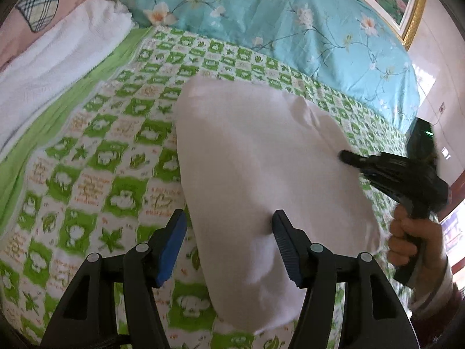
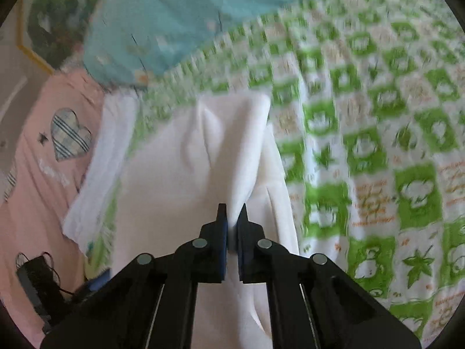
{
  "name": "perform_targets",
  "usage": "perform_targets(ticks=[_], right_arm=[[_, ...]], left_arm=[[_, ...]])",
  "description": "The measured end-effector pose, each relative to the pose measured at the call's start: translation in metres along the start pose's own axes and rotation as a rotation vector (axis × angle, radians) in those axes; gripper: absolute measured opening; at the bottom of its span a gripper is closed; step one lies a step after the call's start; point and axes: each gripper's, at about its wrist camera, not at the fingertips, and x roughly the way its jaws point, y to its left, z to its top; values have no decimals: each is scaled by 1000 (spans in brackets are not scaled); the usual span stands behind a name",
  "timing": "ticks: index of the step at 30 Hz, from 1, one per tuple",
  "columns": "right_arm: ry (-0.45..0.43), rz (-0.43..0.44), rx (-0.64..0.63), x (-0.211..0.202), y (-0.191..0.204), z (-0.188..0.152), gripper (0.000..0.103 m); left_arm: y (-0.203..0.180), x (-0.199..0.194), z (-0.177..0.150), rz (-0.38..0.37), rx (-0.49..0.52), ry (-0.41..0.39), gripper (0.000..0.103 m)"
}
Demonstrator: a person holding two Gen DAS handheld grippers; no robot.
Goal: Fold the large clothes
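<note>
My right gripper (image 2: 231, 218) pinches a fold of the white garment (image 1: 261, 157), my left gripper (image 1: 229, 232) gapes empty over it; already partly folded, final folds remain.

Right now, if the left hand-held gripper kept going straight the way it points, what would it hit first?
Most likely the white garment: it lies right ahead of the open left hand-held gripper, between its fingers, on the green checked bedspread. Depth is hard to judge, but nothing else appears in that line.
</note>
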Motion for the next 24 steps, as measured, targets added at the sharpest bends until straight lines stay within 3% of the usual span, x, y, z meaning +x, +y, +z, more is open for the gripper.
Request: perform_targets(ticks=[3, 7, 10, 13, 15, 17, 18, 20, 24], right_arm=[[-68, 13, 8, -21, -3, -6, 4], [10, -86, 33, 1, -24, -19, 4], [25, -80, 65, 6, -29, -21, 4], [-29, -170, -14, -17, -8, -19, 10], [-74, -162, -88, -32, 10, -21, 10], [-10, -99, -156, -30, 25, -32, 10], [27, -108, -185, -24, 28, -37, 10], [101, -218, -244, -4, 27, -51, 10], [97, -162, -124, -8, 6, -54, 10]], left_arm=[[-3, 12, 2, -2, 11, 35, 62], [-9, 28, 0, -1, 26, 57, 62], [-11, 28, 0, 6, 26, 62, 62], [-9, 28, 0, 0, 22, 63, 62], [-9, 28, 0, 0, 18, 59, 62], [-11, 28, -1, 8, 25, 57, 62], [-12, 28, -1, 12, 30, 56, 62], [-12, 26, -2, 13, 35, 61, 62], [-11, 8, -8, 28, 35, 58, 66]])
